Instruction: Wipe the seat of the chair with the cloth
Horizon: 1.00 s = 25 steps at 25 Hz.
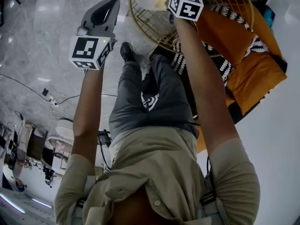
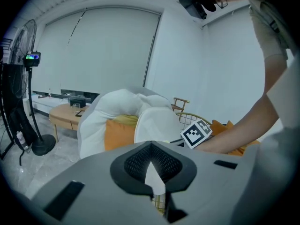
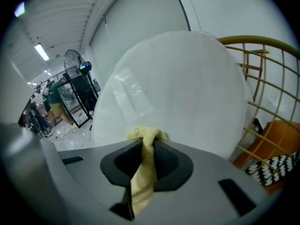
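In the head view, the right gripper [image 1: 182,0] was at the far wire chair [image 1: 154,37], while the left gripper [image 1: 105,12] hung to the left, above the floor.

In the left gripper view, its fingers were shut and empty.

In the right gripper view, the fingers pinched the yellow cloth [image 3: 142,172]. Its long axis ran along the fingers, and the bunched end pointed at the chair's white pad [image 3: 178,88]. Whether it touched was unclear, so the wiping seemed barely begun.

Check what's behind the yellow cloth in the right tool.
The pale yellow cloth, pinched by the right tool, has a smooth white rounded surface behind it. That surface hides what lies beyond.
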Each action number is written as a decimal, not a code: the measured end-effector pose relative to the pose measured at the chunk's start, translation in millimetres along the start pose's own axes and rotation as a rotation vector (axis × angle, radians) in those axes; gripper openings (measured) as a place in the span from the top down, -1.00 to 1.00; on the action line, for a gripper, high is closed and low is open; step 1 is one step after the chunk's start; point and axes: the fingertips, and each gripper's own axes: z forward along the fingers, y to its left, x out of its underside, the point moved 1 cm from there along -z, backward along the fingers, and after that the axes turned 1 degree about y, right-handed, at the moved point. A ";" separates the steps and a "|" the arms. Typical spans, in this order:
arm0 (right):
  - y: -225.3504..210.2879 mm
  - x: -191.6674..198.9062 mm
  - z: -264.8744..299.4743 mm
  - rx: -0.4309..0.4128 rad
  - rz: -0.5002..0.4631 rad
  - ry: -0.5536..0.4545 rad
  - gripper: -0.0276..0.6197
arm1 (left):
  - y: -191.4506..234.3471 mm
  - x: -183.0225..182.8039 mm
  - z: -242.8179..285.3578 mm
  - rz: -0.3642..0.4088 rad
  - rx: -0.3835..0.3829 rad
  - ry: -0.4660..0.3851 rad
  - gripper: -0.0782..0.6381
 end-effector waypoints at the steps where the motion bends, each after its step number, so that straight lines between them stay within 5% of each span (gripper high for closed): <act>1: -19.0 2.3 -5.1 0.028 0.003 0.006 0.73 | -4.0 -1.1 3.9 0.002 0.006 0.001 0.76; 8: -131.1 18.9 -54.3 0.275 0.160 -0.007 0.73 | -24.2 -4.2 24.7 0.017 0.038 0.009 0.76; 18: -112.7 18.7 -49.1 0.240 0.136 -0.014 0.73 | -27.9 -5.6 28.0 0.020 0.041 0.009 0.76; 25: -22.1 29.7 -7.4 0.084 0.064 0.033 0.73 | -10.0 10.2 12.8 -0.006 0.014 0.012 0.76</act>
